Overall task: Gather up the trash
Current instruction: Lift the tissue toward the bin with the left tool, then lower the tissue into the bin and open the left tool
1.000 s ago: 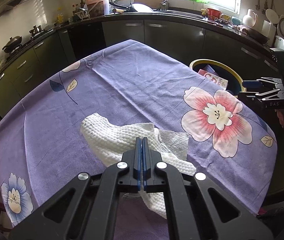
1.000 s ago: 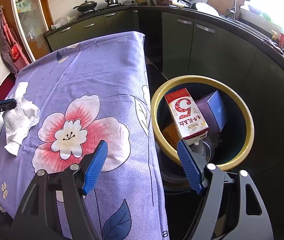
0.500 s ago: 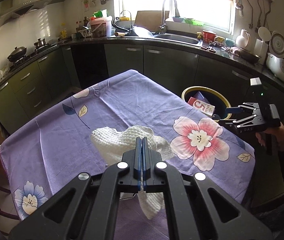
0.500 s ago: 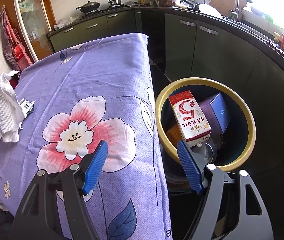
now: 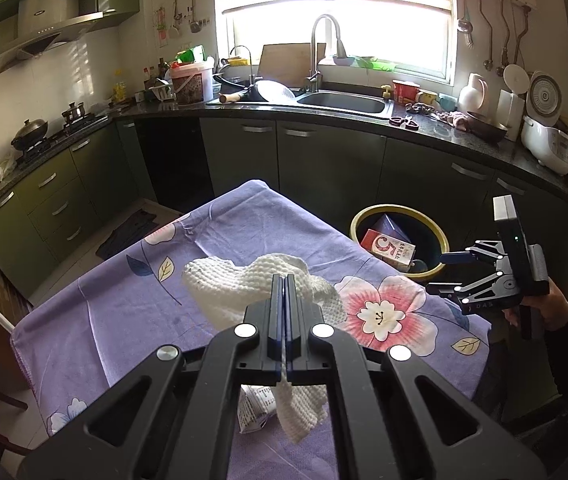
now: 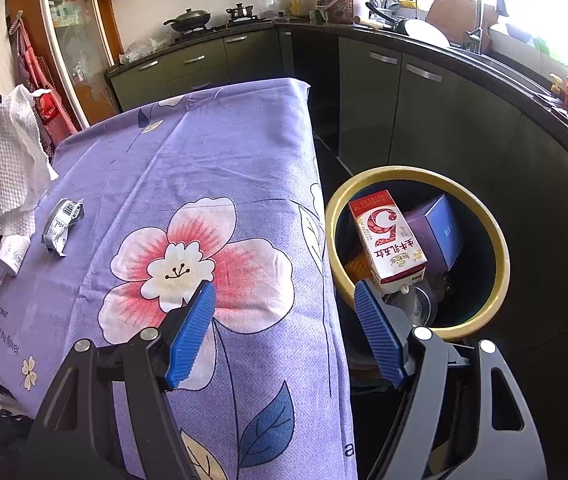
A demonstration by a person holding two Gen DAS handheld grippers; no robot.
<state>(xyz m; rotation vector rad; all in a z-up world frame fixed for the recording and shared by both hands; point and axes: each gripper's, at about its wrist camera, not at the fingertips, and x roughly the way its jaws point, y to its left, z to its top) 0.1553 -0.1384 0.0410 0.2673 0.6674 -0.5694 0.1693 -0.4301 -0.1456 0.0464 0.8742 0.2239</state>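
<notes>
Lifted clear of the tablecloth, paper towel hangs from left gripper.

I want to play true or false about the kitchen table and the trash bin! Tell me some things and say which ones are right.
1. The left gripper is shut on the paper towel. True.
2. The paper towel lies flat on the tablecloth. False: it hangs in the air, clear of the cloth.
3. The right gripper is holding the milk carton. False: its jaws are open and empty; the carton sits in the bin.
4. A blue box is in the bin beside the carton. True.
5. The table has no more trash on it. False: a crumpled silver wrapper lies on the cloth.
</notes>
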